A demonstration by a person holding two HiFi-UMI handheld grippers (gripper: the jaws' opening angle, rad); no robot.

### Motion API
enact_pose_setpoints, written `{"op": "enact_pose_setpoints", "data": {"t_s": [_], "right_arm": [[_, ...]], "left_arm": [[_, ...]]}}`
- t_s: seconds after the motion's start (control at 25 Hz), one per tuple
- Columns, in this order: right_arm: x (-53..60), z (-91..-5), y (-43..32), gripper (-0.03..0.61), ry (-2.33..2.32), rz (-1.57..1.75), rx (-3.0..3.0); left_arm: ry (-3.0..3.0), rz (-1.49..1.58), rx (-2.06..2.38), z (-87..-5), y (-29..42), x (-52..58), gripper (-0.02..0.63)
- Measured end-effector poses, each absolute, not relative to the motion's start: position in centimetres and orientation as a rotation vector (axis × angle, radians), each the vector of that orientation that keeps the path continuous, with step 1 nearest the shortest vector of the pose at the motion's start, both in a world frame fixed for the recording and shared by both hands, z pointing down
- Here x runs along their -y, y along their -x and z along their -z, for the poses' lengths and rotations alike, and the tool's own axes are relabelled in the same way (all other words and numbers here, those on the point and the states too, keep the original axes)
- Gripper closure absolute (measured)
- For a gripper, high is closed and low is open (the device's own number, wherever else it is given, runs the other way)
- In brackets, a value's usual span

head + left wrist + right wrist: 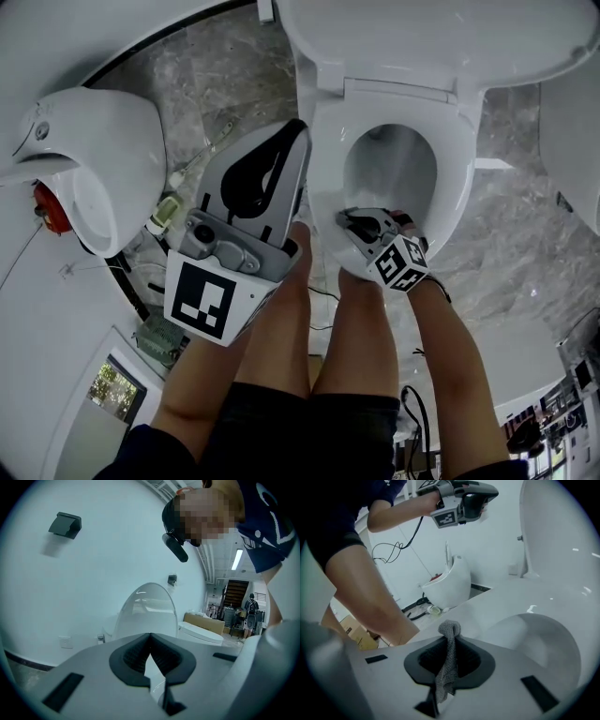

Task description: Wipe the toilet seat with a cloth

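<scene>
- A washroom with a grey marbled floor point(525, 216) and plain white walls; a white toilet stands open in the middle of it.
- Nearest the camera, the person's bare legs point(356, 337) stand right at the front of the toilet seat point(461, 159).
- The left gripper point(296, 139) is held up off the seat's left edge, well above it. Its dark pads are pressed together at the tips with nothing between them, and it points at the far wall instead of at the work.
- The right gripper point(350, 221) is down at the front rim of the seat. Its jaws pinch a grey knitted cloth point(449, 663), which stands out beyond the tips as a small tuft and trails back between the pads.
- Whether the tuft touches the seat cannot be told; it is at most just above the rim.
- The seat's ring lies flat round the bowl, with the lid point(422, 37) raised upright behind it.
- Farther off, left of the seat, a second white fixture point(89, 159) sits on the floor among loose cables.
- Judgement: the wipe appears to be at or near its start, with the cloth gripped and brought to the front rim.
- The next move calls for pressing the tuft flat on the ring and drawing it round the curve, keeping the hard jaw tips off the plastic and the cloth out of the bowl.
</scene>
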State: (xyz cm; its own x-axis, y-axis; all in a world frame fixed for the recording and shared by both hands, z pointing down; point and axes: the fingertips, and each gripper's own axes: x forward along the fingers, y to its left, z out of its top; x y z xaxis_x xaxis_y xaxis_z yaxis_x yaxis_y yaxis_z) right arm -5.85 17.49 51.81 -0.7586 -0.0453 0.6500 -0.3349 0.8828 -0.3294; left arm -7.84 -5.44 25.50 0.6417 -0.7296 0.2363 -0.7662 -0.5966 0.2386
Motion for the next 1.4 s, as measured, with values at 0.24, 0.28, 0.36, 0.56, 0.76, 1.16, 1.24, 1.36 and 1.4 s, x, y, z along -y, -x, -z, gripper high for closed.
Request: {"op": "enact_pose_setpoints", "data": {"t_s": [0.24,0.28,0.36,0.56,0.76,1.16,1.24,1.36,1.4], "right_arm": [[-8.9,-42.5,-2.8,0.523,-1.191,-0.804,2.380],[-7.9,-40.3,-4.5,0.523,-1.321,-0.795,2.380],[-6.4,-35.3,-7.2,0.523,-1.517,-0.743,2.392],[-5.0,-21.6,-10.8,0.523,-1.756,-0.570,2.455],[-5.1,-10.4,-13.5,0.523,-1.820,-0.350,2.484],[-5.3,8.1,-15.7,0.523,-1.946,-0.218,2.533],[-5.8,11.1,-16.1,0.523,-2.008,-0.297,2.559],[-7.2,15.4,-16.4,0.523,-2.021,-0.232,2.564],[-7.8,16.6,-16.5,0.523,-2.019,-0.201,2.568]], "left_arm": [[-2.607,-0.169,1.167,-22.9,7.5,4.9,0.600],[-2.622,-0.175,1.158,-22.2,7.5,4.7,0.600],[-2.651,-0.180,1.147,-20.3,7.3,4.5,0.600],[-2.725,-0.207,1.112,-14.0,6.7,3.5,0.600],[-2.767,-0.259,1.131,-8.7,6.6,2.8,0.600],[-2.845,-0.228,1.146,4.5,5.6,2.1,0.600],[-2.866,-0.246,1.089,6.7,5.5,1.0,0.600],[-2.895,-0.255,1.094,10.0,5.7,-0.5,0.600],[-2.888,-0.288,1.124,10.6,6.0,-0.9,0.600]]}}
